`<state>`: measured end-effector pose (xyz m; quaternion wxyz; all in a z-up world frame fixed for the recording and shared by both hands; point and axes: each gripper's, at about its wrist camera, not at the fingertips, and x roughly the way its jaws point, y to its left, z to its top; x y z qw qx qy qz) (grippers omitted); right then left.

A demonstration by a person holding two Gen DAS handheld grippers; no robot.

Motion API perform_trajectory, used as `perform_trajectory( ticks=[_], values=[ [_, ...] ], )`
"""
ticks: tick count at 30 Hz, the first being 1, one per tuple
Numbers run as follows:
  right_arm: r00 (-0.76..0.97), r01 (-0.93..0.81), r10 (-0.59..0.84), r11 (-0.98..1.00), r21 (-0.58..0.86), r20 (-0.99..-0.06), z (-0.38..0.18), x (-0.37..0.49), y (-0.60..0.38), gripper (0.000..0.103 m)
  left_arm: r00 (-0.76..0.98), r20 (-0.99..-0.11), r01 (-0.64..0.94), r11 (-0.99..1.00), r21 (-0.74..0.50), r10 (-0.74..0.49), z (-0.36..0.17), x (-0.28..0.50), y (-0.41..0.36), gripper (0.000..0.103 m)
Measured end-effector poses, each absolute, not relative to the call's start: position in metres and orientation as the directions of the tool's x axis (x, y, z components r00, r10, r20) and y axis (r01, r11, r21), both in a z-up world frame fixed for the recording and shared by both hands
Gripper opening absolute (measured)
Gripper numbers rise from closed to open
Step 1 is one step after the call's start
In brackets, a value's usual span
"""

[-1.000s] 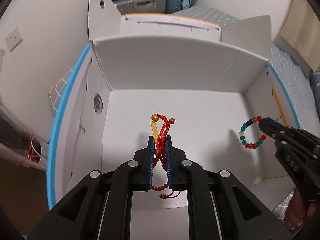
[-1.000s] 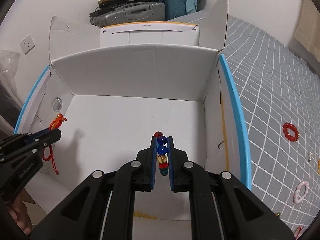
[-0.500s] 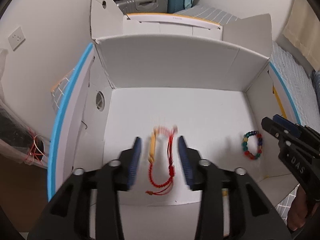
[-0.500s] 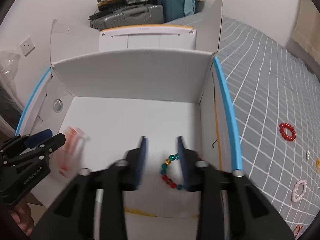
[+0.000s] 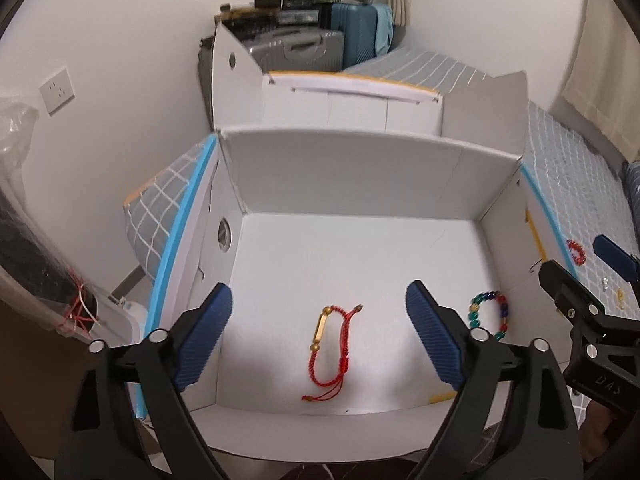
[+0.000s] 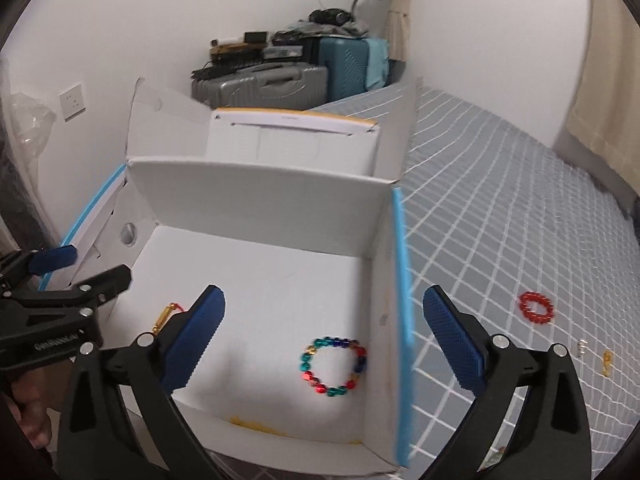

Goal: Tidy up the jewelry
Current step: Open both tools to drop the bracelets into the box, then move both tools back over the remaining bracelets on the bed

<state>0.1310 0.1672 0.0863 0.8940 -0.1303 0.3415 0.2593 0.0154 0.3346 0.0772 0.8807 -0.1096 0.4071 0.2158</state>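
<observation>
A red cord bracelet with a gold bar point(image 5: 330, 350) lies on the floor of the open white box point(image 5: 360, 168). A multicoloured bead bracelet point(image 5: 489, 314) lies to its right; it also shows in the right wrist view point(image 6: 334, 366). My left gripper point(image 5: 318, 338) is open and empty above the box's near edge, over the red bracelet. My right gripper point(image 6: 324, 340) is open and empty above the box's right side. The right gripper point(image 5: 580, 276) shows at the right of the left wrist view. The left gripper point(image 6: 86, 268) shows at the left of the right wrist view.
The box point(image 6: 256, 196) has blue-edged flaps point(image 6: 402, 312) and stands on a grey grid-patterned bed point(image 6: 520, 220). A red bead bracelet point(image 6: 537, 307) and small gold pieces point(image 6: 607, 362) lie on the bed to the right. Suitcases point(image 6: 280, 80) stand behind.
Both grippers opened and let go of their bracelets, which dropped onto the box floor. Both grippers have since pulled back and up from the box.
</observation>
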Motion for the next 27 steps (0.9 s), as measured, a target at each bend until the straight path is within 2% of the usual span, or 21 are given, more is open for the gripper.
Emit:
perform_trajectory(
  ticks=[3,11,20,27],
  values=[
    [0.650,-0.534,0.369,0.844,-0.053,-0.664,0.093,0.130,0.151,0.095,0.599,-0.745,-0.457,0.889,-0.017,0.294,0.085,0.015,0.326,0.097],
    [0.704,-0.440,0.311,0.897,-0.048,-0.638,0.104,0.129,0.091,0.095,0.670,-0.699,-0.378,0.925,-0.032,0.249,0.102,0.026,0.285,0.097],
    [0.772,-0.242,0.163,0.969,-0.046,-0.615,0.110,0.125,-0.021,0.096,0.733,-0.670,-0.171,0.985,-0.008,0.121,0.110,0.054,0.194,0.097],
    [0.770,-0.084,0.032,0.995,-0.051,-0.638,0.098,0.120,-0.109,0.096,0.739,-0.674,-0.006,1.000,0.002,0.005,0.101,0.073,0.118,0.097]
  ],
)
